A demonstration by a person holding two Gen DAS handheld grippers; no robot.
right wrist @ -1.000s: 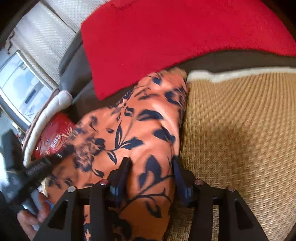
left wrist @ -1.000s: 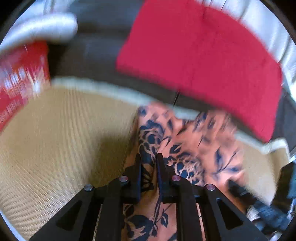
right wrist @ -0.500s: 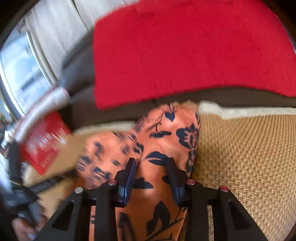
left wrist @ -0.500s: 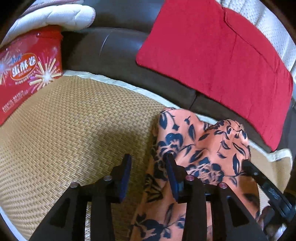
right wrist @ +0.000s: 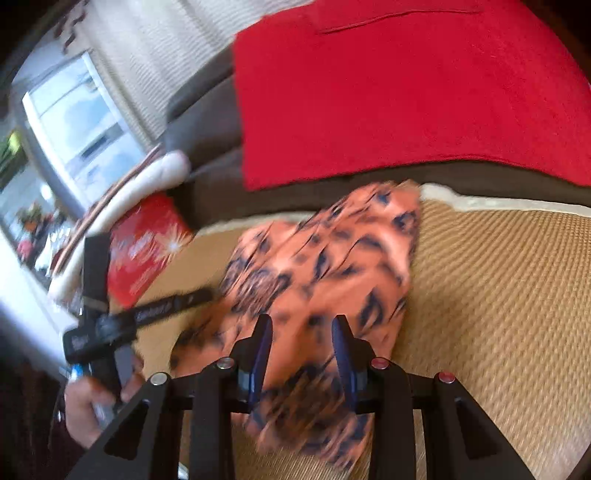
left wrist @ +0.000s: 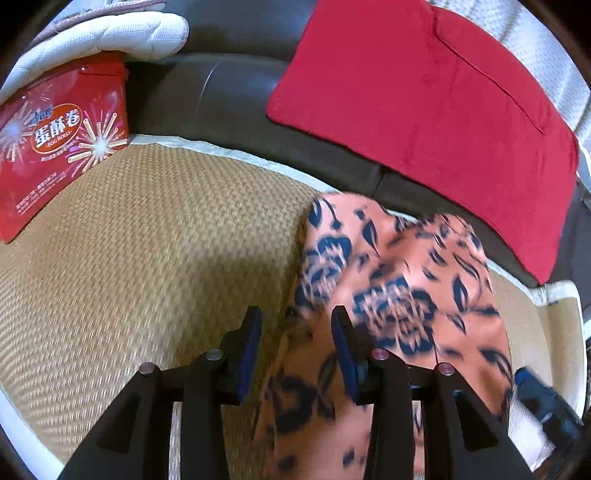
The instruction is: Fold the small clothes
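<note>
An orange garment with dark blue flowers (left wrist: pixel 399 295) lies on the woven straw mat (left wrist: pixel 155 236), its far edge at the mat's rim. It also shows, blurred, in the right wrist view (right wrist: pixel 325 266). My left gripper (left wrist: pixel 295 325) is open over the garment's left edge, empty. My right gripper (right wrist: pixel 301 334) is open above the garment's near part, empty. The left gripper's body and the hand holding it show at the left of the right wrist view (right wrist: pixel 107 325).
A red cushion (left wrist: pixel 424 96) leans on the dark sofa back (left wrist: pixel 221 88) behind the mat. A red egg-roll tin (left wrist: pixel 55 144) stands at the mat's far left, with a white padded cushion (left wrist: pixel 110 33) above it. A window (right wrist: pixel 77 122) is at far left.
Both grippers were shut on the garment a second ago; both have opened and let go. The garment now rests on the mat and both grippers have drawn back a little.
</note>
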